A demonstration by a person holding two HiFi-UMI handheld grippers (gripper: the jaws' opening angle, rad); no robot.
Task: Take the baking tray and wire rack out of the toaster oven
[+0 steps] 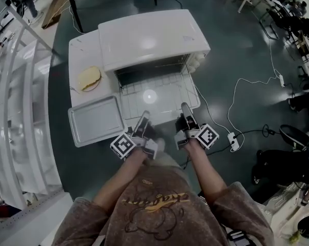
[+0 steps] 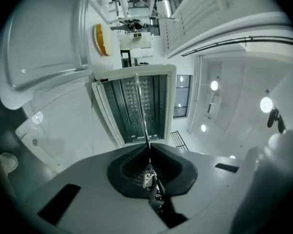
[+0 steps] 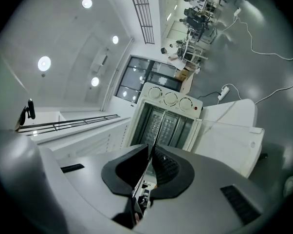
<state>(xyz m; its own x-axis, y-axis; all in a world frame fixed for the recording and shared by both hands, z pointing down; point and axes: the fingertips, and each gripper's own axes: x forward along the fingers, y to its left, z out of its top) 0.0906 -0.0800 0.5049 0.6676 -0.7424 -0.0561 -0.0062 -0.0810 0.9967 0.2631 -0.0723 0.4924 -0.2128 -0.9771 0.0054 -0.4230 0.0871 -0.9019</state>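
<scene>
Dark, glossy flooring (image 1: pixel 236 60) spreads around a small white table (image 1: pixel 80 50), with a white cable trailing across it to a white power strip (image 1: pixel 233 140) off to the person's right. On the table stands a boxy white toaster oven (image 1: pixel 149 37) with its front open toward the person. A thin silver wire rack (image 1: pixel 159 104) sticks out level from that opening, its near edge close to the person.

Both hand-held tools are on that edge. The left gripper (image 1: pixel 143 118) has its jaws pressed together on the rack's near-left part. Its own view shows the dark pads meeting on the wire, seen edge-on as one thin line that runs toward the oven's mouth. The right gripper (image 1: pixel 186 109) is clamped the same way on the near-right part, with the wire caught between its pads and the oven's three round knobs (image 3: pixel 171 99) in view beyond. Both grippers point level toward the oven, side by side but well apart along the rack's edge.

A shallow rectangular silver baking tray (image 1: pixel 95 119) is already outside the oven. It lies flat and empty at the table's near-left corner, just beside the rack's left side; I cannot tell whether they touch. Farther back on the left, a slice of pale toast on a small plate (image 1: pixel 89 78) sits beside the oven.
</scene>
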